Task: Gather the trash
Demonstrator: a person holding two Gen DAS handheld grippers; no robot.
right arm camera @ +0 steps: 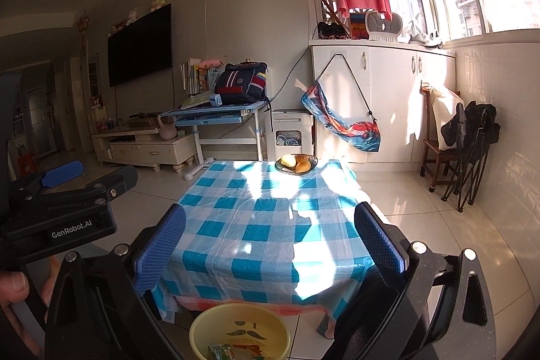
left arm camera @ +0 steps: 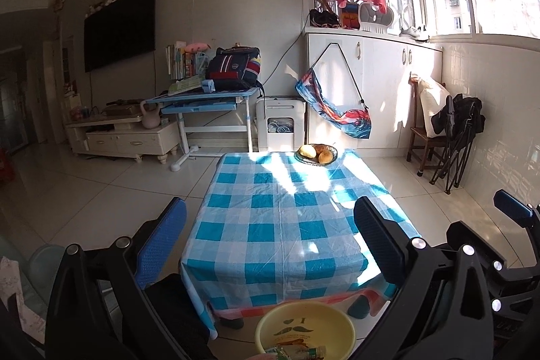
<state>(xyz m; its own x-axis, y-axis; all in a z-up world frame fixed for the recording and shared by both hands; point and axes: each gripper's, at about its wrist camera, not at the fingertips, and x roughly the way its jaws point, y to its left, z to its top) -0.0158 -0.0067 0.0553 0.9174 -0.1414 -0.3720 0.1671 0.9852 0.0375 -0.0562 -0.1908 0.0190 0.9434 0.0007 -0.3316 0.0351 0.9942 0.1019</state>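
A yellow basin (left arm camera: 303,326) with a moustache print sits on the floor in front of the low table; it also shows in the right wrist view (right arm camera: 239,331). Several wrappers (left arm camera: 297,352) lie inside it, also seen in the right wrist view (right arm camera: 233,350). My left gripper (left arm camera: 270,245) is open and empty, held above the table's near edge. My right gripper (right arm camera: 270,242) is open and empty at the same height. The left gripper shows at the left of the right wrist view (right arm camera: 64,191).
A low table with a blue checked cloth (left arm camera: 287,218) carries a dark bowl of fruit (left arm camera: 317,154) at its far edge. A child's desk with a backpack (left arm camera: 233,70), a TV cabinet (left arm camera: 125,137), white cupboards (left arm camera: 371,83) and a chair with folded chairs (left arm camera: 449,137) stand around.
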